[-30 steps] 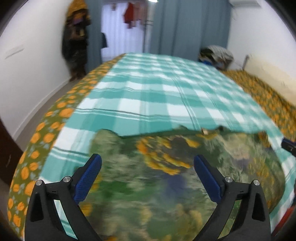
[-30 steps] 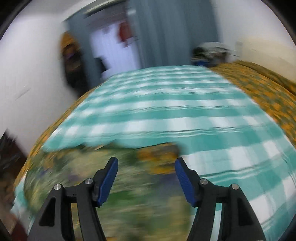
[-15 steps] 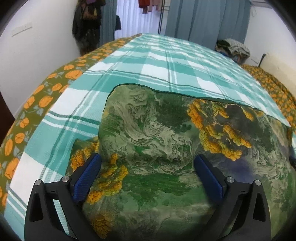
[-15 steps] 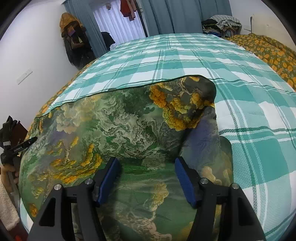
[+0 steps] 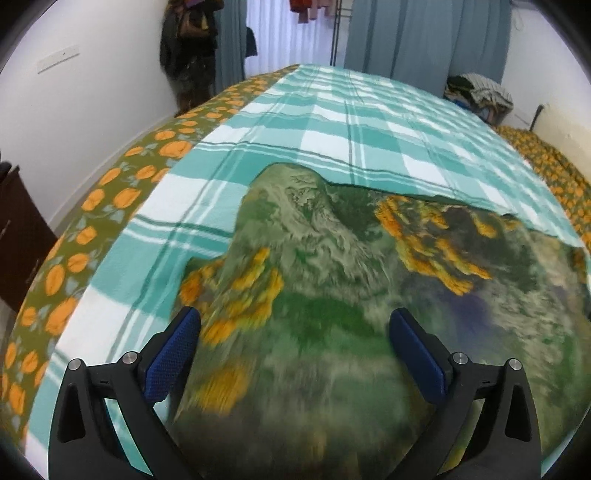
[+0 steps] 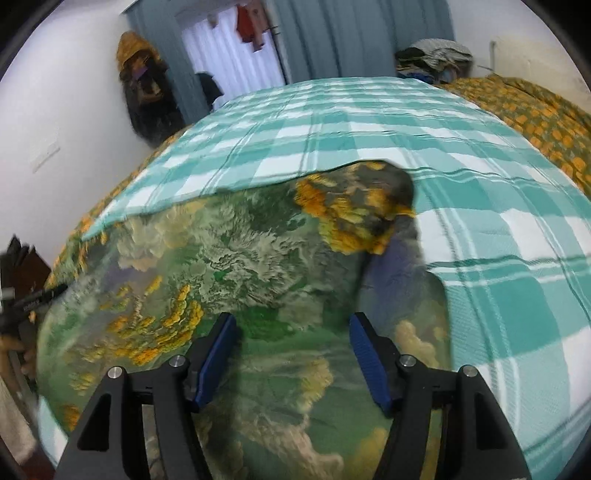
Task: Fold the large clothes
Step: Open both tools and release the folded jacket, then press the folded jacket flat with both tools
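Garment (image 5: 332, 266) edge mid-bed, bare checked blanket (image 5: 351, 122) beyond.

The garment (image 5: 354, 280) is printed in mottled greens and pale grey-green swirls, with clusters of orange-yellow and a patch of dull purple. Under it the blanket (image 5: 332, 122) is checked in teal and white, crossed by thin dark green lines. The bedsheet (image 5: 122, 192) is olive with round orange fruits and faint blue-green leaves. Each hand-held gripper (image 5: 295, 354) (image 6: 290, 356) is black with blue pads (image 5: 173, 354). The curtains (image 5: 417, 37) are grey-blue beside a white sheer one; the walls (image 5: 92, 85) are white. A red garment (image 6: 247, 22) hangs by the window.
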Motion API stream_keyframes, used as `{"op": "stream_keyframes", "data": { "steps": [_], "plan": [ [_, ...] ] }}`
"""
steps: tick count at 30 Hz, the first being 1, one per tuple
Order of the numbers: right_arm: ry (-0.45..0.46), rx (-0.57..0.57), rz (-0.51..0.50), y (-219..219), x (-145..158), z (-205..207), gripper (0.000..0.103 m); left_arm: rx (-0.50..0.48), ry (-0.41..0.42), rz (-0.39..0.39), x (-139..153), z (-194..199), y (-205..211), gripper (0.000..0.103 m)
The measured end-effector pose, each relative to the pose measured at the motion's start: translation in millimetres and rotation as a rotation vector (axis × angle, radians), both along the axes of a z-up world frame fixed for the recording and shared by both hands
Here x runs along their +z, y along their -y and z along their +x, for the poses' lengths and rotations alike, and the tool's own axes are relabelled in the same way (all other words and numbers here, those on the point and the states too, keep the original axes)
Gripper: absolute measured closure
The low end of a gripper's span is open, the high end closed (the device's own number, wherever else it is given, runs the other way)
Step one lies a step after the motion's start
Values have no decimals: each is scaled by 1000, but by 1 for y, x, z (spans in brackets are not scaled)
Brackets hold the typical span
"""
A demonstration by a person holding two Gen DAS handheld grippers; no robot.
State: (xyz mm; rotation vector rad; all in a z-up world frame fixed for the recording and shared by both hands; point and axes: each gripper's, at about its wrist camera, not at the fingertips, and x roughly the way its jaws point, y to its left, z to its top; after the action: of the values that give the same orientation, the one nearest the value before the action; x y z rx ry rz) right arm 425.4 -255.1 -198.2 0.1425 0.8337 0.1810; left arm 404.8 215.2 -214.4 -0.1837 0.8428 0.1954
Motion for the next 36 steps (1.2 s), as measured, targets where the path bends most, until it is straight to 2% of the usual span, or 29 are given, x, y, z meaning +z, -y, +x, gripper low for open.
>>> {"op": "stream_keyframes", "data": {
  "steps": [6, 9, 13, 15, 19, 22, 26, 29, 36],
  "plan": [
    [50, -17, 20, 10, 21, -59, 38, -78, 100, -12, 49, -30, 30, 1],
    [61, 10, 25, 8, 21, -87, 38, -171, 106, -24, 64, -19, 62, 1],
    [51, 67, 3, -3, 17, -101, 38, -263, 99, -7, 70, 15, 107, 1],
    [59, 84, -5, -7, 17, -102, 38, -299, 73, -5, 67, 37, 126, 1],
    [71, 115, 29, -10, 15, -104, 38, -292, -22, -24, 46, 87, 154, 1],
    [82, 143, 21, -12, 11, -109, 38, -272, -81, -21, 26, 108, 164, 1],
    [81, 168, 17, -10, 6, -111, 38, -284, -200, 22, -12, 123, 178, 0],
    [87, 183, 19, -10, 4, -111, 38, -282, -193, 24, -23, 120, 179, 1],
    [91, 190, 22, -11, 2, -107, 38, -286, -197, 22, -17, 115, 178, 1]
  ]
}}
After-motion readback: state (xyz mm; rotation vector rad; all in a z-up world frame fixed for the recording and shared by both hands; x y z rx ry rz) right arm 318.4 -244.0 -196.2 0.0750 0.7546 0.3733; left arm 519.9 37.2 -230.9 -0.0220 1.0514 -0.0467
